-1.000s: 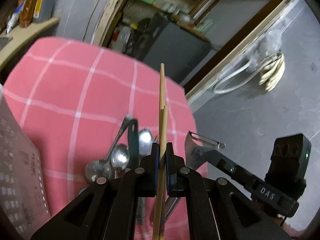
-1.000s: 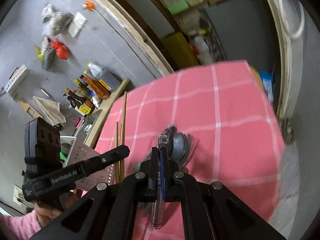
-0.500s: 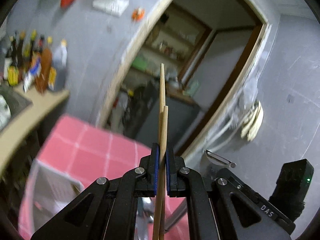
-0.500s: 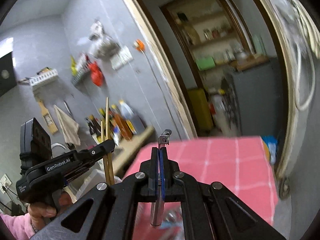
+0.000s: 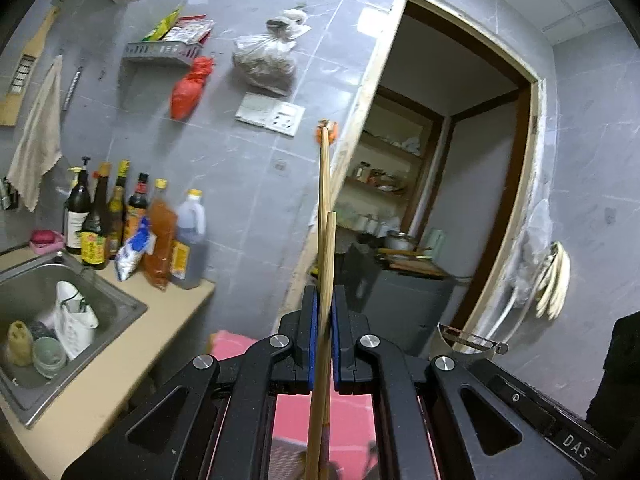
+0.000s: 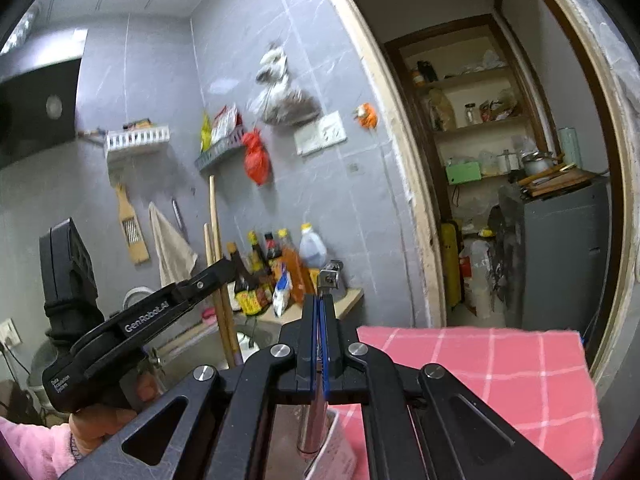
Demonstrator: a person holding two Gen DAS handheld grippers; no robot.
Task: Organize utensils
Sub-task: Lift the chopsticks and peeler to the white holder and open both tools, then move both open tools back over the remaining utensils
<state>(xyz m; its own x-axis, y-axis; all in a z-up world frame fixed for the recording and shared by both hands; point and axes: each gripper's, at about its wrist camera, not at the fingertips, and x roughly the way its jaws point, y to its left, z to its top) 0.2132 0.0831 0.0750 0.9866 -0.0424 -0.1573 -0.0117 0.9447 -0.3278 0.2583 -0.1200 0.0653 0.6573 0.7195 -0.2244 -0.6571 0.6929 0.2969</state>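
1. Pale wooden chopsticks (image 5: 325, 264), a pair, stand upright between the blue pads of the left gripper (image 5: 324, 312), which is clamped on them partway up; their long axis runs straight up and down.
2. A metal peeler (image 6: 323, 320) is pinched in the same way in the right gripper (image 6: 320, 320), its head up and its handle hanging below.
3. A white perforated holder (image 6: 334, 446) sits on the pink checked cloth (image 6: 500, 368), directly beneath the peeler's handle.
4. Seen from the holder, the chopsticks are off to the left, over the steel sink (image 5: 60, 280), so the right hand is likely nearer.
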